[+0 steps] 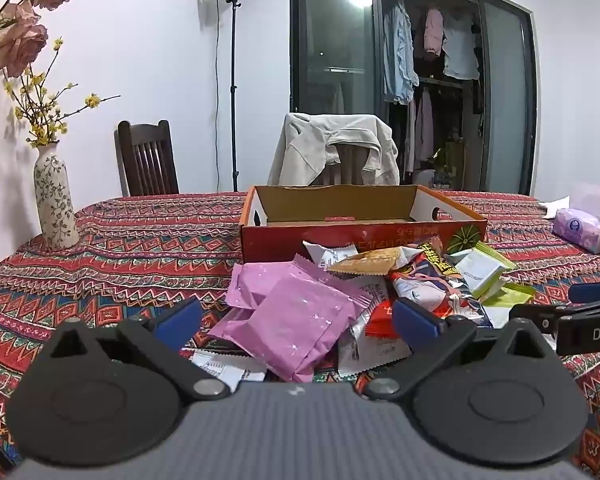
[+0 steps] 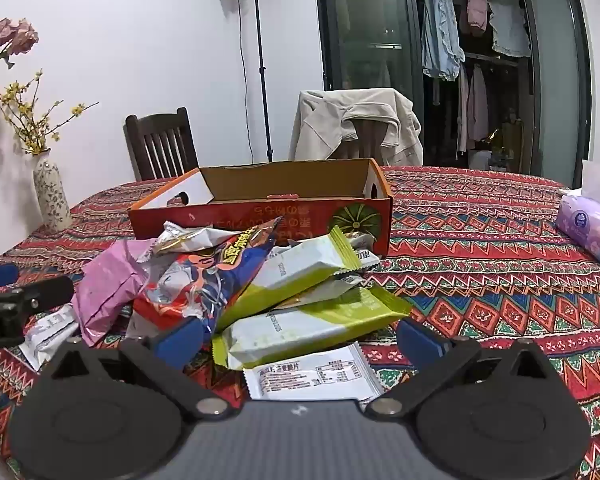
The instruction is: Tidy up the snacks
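Across the table (image 1: 140,240), under its red patterned cloth, nothing has yet been sorted, as far as the views show. Largest of the task's things is the open cardboard box (image 1: 360,208), orange-red outside and plain brown inside, standing toward the far side; what shows of its floor is bare, though the near wall hides part of it. Just in front of that wall lies the heap of snacks (image 1: 360,292), some packets leaning on the box. Among them, two pink packets (image 1: 300,316) lie on the left of the heap, a crumpled blue and red bag (image 2: 220,276) sits in the middle, two green and white bars (image 2: 308,320) lie on the right, and a flat white sachet (image 2: 312,372) lies nearest the right wrist camera.

Both tools hang low over the near edge of the heap. The left gripper (image 1: 296,316) stands spread wide and empty, a pink packet lying between its blue pads without touching them. The right gripper (image 2: 300,340) is likewise spread wide and holds nothing, with a green bar between its pads.

By my judgement the task is at its very beginning: every packet seen is still outside the box, so all the picking and placing remains.
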The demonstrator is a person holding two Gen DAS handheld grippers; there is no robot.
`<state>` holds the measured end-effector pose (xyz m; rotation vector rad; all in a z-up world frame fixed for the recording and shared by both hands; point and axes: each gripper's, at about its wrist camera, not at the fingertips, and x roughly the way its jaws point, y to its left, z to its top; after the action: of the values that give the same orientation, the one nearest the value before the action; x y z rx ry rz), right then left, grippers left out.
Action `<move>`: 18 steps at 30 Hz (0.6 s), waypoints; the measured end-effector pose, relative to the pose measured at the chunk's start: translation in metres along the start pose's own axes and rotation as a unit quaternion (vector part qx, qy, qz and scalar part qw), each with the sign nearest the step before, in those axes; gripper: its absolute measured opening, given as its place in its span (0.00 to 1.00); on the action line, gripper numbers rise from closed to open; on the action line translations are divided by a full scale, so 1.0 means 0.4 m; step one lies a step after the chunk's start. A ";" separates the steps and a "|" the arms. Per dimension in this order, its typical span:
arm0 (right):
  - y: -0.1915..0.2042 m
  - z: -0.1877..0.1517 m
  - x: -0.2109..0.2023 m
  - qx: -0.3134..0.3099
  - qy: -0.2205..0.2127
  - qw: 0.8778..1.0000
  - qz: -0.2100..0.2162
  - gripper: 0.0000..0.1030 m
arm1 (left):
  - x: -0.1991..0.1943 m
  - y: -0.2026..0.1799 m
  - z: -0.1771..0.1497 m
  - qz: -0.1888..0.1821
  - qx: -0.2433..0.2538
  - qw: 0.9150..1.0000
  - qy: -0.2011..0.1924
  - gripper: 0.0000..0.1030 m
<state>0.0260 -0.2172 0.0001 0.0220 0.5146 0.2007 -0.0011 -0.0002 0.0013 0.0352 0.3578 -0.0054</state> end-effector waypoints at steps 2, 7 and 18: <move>0.001 0.000 0.002 0.001 0.001 1.000 0.000 1.00 | 0.016 0.000 0.003 -0.005 -0.001 1.000 0.012 1.00; -0.006 0.002 0.008 0.003 0.003 1.000 0.002 1.00 | 0.027 0.015 0.008 -0.015 -0.014 1.000 0.015 1.00; -0.006 0.001 0.020 0.008 0.007 1.000 0.010 1.00 | 0.032 0.002 0.008 -0.012 -0.010 1.000 0.012 1.00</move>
<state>0.0336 -0.2181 -0.0037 0.0417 0.5295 0.2173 0.0120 0.0005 0.0001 0.0121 0.3829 -0.0261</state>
